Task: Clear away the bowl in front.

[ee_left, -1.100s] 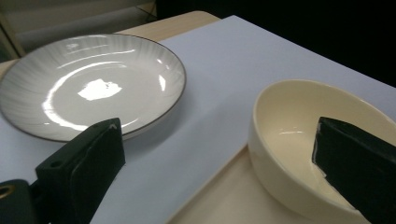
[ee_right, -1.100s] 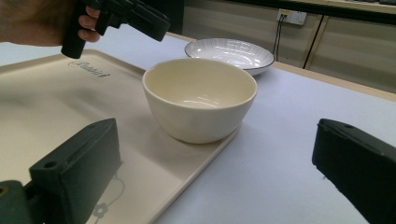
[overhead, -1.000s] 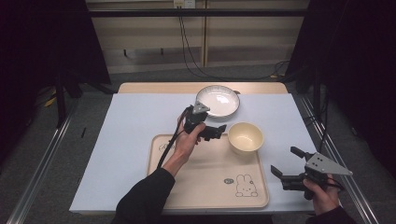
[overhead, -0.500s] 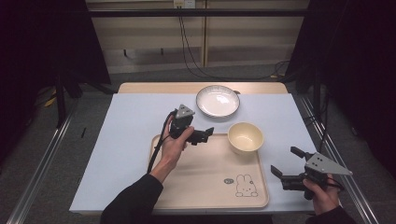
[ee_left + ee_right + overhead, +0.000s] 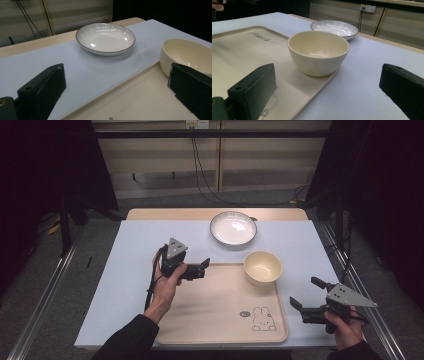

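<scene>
- Left gripper: held over the tray's far-left corner, jaws apart and empty, aimed toward the plate and the bowl; this pose probably readies a reach to either dish.
- Right gripper: held low off the tray's right edge, jaws apart, empty, facing the bowl.
- Bowl: upright on the tray's far-right corner, seemingly gathered for carrying.
- Plate: on the table beyond the tray, apart from the bowl, likely the next item to load.

left gripper: pulls back from white plate toward tray near-left edge, jaws open, nothing held
</scene>
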`<act>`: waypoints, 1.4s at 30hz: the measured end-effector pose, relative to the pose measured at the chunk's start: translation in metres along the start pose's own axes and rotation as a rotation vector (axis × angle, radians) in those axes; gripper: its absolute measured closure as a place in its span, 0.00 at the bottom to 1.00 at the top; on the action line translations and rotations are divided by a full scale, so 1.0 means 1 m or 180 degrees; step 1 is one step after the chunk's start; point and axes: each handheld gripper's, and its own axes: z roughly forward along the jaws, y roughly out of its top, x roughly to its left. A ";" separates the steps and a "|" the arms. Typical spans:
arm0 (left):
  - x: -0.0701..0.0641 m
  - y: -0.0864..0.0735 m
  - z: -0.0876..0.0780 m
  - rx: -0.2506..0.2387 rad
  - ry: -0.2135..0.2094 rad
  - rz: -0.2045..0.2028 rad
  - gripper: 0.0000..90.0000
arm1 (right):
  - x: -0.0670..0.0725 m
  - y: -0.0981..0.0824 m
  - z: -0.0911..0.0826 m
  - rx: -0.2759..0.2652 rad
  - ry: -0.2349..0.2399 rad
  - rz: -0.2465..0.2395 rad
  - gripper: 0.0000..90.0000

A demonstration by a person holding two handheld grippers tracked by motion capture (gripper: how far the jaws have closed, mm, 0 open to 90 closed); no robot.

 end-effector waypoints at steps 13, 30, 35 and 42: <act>0.017 -0.015 -0.047 -0.0083 0.0155 0.0007 0.02 | 0.001 0.000 0.001 0.0006 -0.0001 0.0005 0.01; 0.033 -0.053 -0.097 -0.0150 0.0408 -0.0115 0.02 | 0.001 0.000 0.001 0.0019 -0.0022 0.0002 0.01; 0.036 -0.067 -0.111 -0.0143 0.0534 -0.0148 0.01 | 0.000 0.000 0.002 0.0016 -0.0027 -0.0006 0.01; 0.032 -0.078 -0.133 -0.0198 0.0589 -0.0220 0.02 | 0.000 0.000 0.001 0.0026 -0.0037 -0.0001 0.01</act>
